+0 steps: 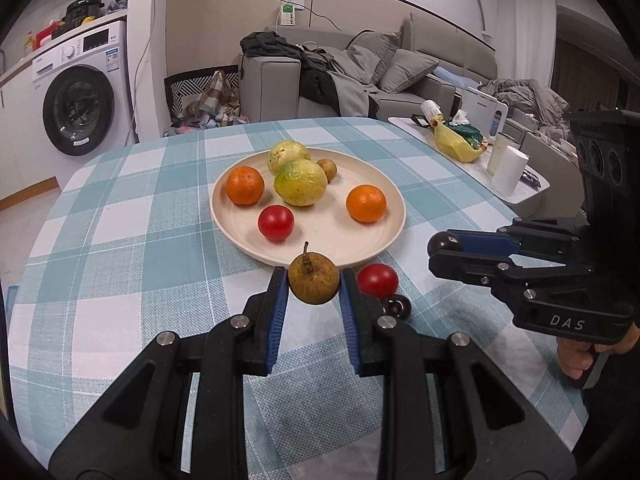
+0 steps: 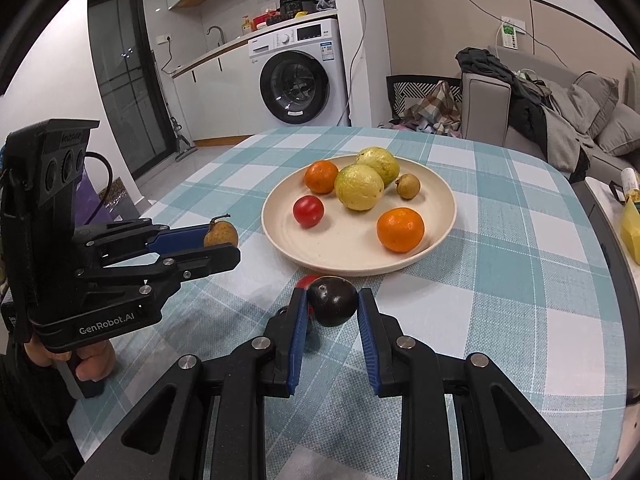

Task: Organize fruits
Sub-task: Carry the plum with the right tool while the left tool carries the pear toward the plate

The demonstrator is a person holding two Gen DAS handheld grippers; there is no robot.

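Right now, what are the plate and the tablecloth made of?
The plate looks like matte plastic or a wheat-straw mix: cream, dull sheen, faint rings moulded into its floor; glazed ceramic cannot be ruled out. The tablecloth looks like woven fabric: a fine thread texture shows in the teal and white checks, with no shine.

Both my grippers angled down. Left gripper [image 1: 314, 284] clamped on a brown fruit [image 1: 314, 280]; right gripper [image 2: 332, 300] clamped on a dark fruit [image 2: 333, 301].
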